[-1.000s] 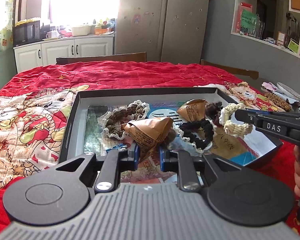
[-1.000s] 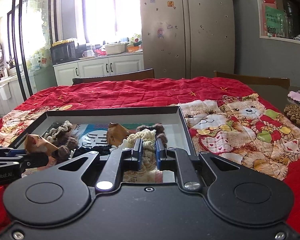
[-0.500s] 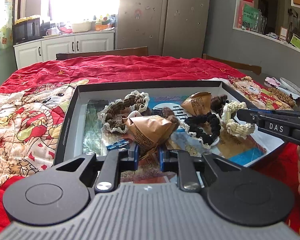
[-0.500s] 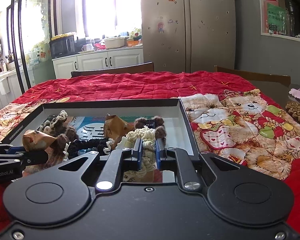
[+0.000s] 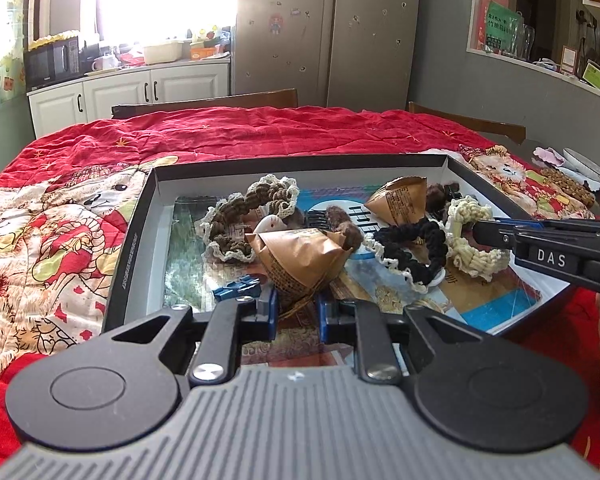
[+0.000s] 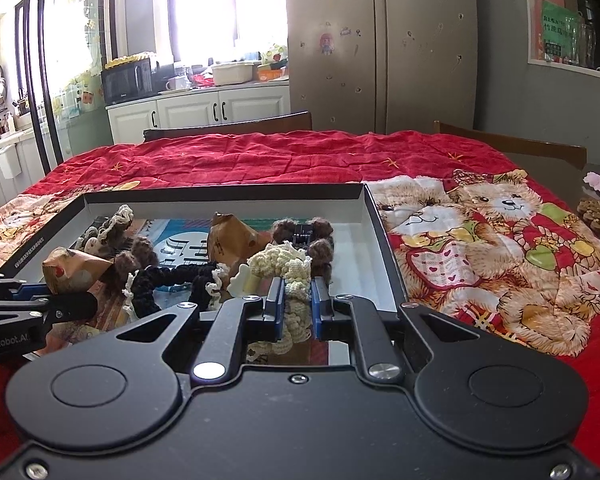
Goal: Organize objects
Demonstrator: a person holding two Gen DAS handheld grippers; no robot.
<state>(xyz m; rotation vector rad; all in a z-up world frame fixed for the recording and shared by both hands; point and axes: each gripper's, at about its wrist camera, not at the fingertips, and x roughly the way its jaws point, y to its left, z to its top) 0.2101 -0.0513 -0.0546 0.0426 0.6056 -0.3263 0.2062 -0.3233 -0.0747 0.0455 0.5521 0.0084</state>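
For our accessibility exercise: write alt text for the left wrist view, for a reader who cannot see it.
The left gripper pinches a brown paper packet inside a shallow black box of crocheted hair ties on a red quilt. At right, the right gripper grips a cream hair tie.

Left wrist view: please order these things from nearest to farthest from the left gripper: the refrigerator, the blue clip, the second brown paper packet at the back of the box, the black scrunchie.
From the left gripper:
1. Blue clip, in the box just left of the fingers.
2. Black scrunchie, mid-box, to the right.
3. Second brown paper packet, toward the back right of the box.
4. Refrigerator, against the far wall.
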